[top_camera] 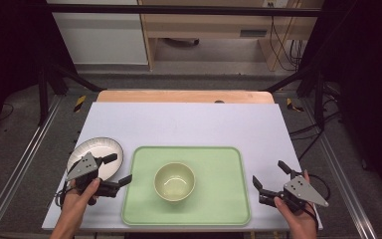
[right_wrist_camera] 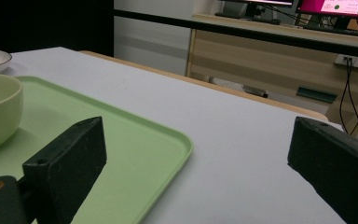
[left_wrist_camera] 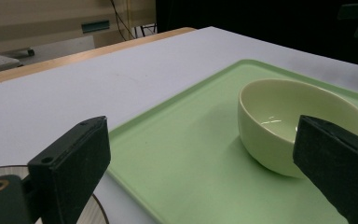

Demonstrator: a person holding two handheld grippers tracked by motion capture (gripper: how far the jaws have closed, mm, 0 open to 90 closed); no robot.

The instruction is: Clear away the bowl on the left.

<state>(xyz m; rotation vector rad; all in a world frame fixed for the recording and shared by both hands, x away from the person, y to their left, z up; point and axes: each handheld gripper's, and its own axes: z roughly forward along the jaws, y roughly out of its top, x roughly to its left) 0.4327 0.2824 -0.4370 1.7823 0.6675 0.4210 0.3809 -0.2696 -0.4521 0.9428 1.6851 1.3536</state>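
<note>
My table (top_camera: 189,124) carries the tray (top_camera: 219,199), the bowl (top_camera: 174,181) at its centre, the plate (top_camera: 104,149) left. Left gripper (top_camera: 114,171) and right gripper (top_camera: 271,178) gape empty; I'd approach the rim level, slowly.

No readable text or labels.

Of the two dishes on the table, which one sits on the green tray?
The pale green bowl, standing upright in the middle of the green tray. The white plate lies off the tray on the table, under the left claw.
</note>
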